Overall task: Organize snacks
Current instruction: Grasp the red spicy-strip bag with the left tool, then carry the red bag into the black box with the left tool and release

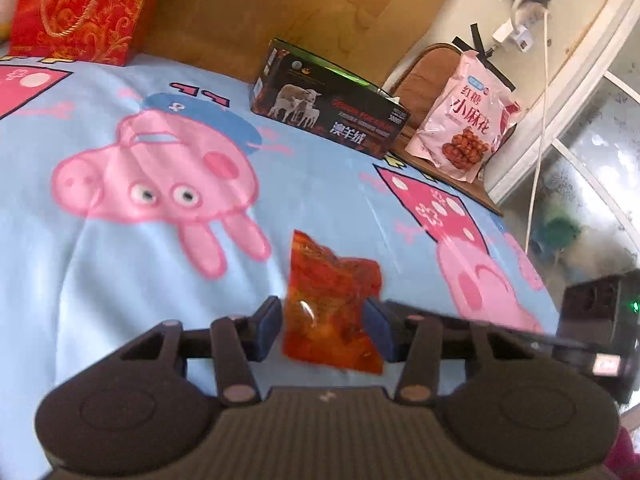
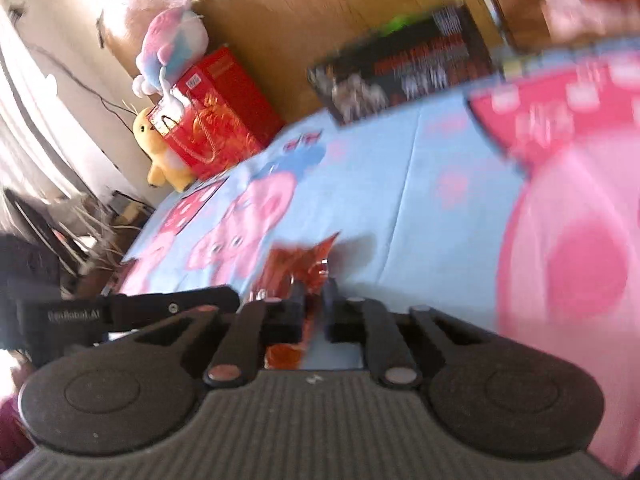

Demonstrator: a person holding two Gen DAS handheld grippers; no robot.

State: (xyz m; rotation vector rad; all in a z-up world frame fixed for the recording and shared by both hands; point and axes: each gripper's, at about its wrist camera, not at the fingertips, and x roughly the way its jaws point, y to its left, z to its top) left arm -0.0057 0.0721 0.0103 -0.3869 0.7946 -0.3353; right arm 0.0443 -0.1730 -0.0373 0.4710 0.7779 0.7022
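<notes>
The fingers point(image 1: 269, 326) of the left gripper point(image 1: 325, 330) are pressed against both sides of a red snack packet point(image 1: 332, 300); the same packet's edge is pinched by the right gripper point(image 2: 314, 304), above the blue bedspread point(image 1: 328, 184). Farther off, a black box point(image 1: 328, 118) is seen at the bed's far edge.

Open blue bedspread point(image 1: 328, 200) ahead, black box point(image 1: 328, 116) and red gift bag point(image 1: 80, 8) along far edge
</notes>
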